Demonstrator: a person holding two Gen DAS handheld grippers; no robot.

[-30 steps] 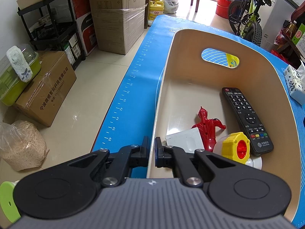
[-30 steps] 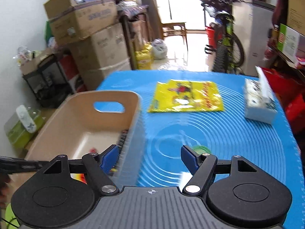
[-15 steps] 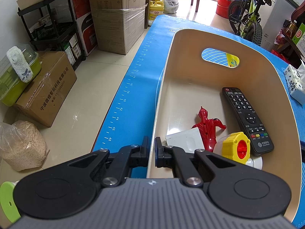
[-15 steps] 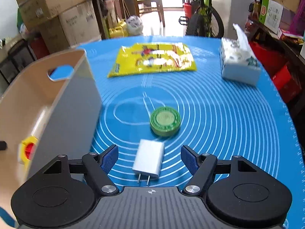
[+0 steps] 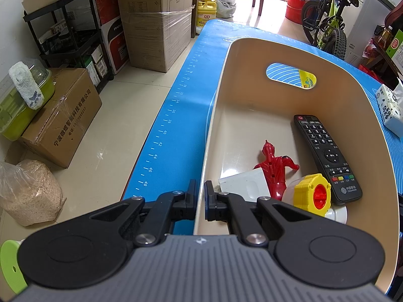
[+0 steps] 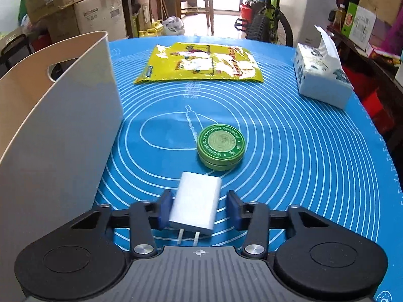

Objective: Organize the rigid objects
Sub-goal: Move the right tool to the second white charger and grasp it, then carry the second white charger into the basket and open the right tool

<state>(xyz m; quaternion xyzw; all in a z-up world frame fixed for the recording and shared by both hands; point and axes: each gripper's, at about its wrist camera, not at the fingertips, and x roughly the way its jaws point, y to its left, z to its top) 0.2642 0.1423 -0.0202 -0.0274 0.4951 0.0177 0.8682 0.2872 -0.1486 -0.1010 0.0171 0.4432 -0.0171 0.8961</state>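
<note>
Charger lined up between the tongs, bin pinned on the other side

The white charger (image 6: pixel 195 202) lay flat on the blue mat (image 6: pixel 302 151), right gripper (image 6: pixel 199 210) spread around it, not clamped. Looked light, stiff, slick plastic, so squeezing the flat sides seemed best. Left gripper (image 5: pixel 199 201) was pinched on the beige bin (image 5: pixel 214 125) wall.

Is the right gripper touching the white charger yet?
Apart. In the right wrist view the right gripper straddles the white charger, with blue mat visible between the charger and the right-hand pad; the left gap is narrower.
</note>
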